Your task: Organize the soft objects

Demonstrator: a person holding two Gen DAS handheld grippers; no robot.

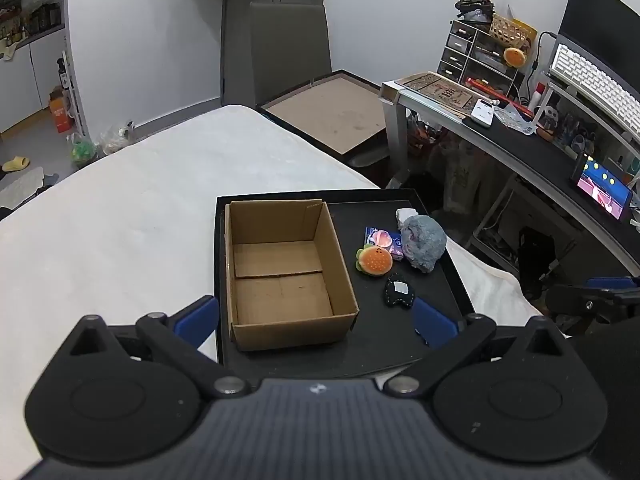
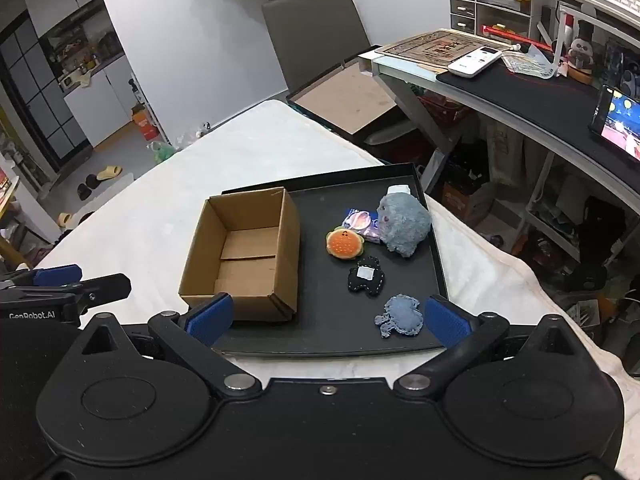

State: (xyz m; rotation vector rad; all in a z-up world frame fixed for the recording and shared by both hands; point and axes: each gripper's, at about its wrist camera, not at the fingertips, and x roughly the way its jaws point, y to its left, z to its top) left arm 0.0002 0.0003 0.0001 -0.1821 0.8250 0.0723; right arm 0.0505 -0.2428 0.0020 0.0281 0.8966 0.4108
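An empty open cardboard box (image 1: 280, 268) (image 2: 246, 254) sits on the left of a black tray (image 1: 384, 344) (image 2: 320, 204). To its right lie a burger plush (image 1: 374, 261) (image 2: 344, 243), a grey fuzzy plush (image 1: 424, 246) (image 2: 402, 226), a blue packet (image 1: 394, 240) (image 2: 362, 220), a black felt toy (image 1: 399, 290) (image 2: 366, 276) and a blue felt toy (image 2: 400, 315). My left gripper (image 1: 316, 322) is open and empty over the tray's near edge. My right gripper (image 2: 328, 318) is open and empty, near the blue felt toy.
The tray rests on a white-covered table (image 1: 140, 208) (image 2: 240, 148). A grey chair (image 1: 288, 48) stands behind. A cluttered desk (image 1: 520, 136) (image 2: 520, 80) with keyboard, drawers and a lit phone stands at the right. The other gripper shows at each view's edge.
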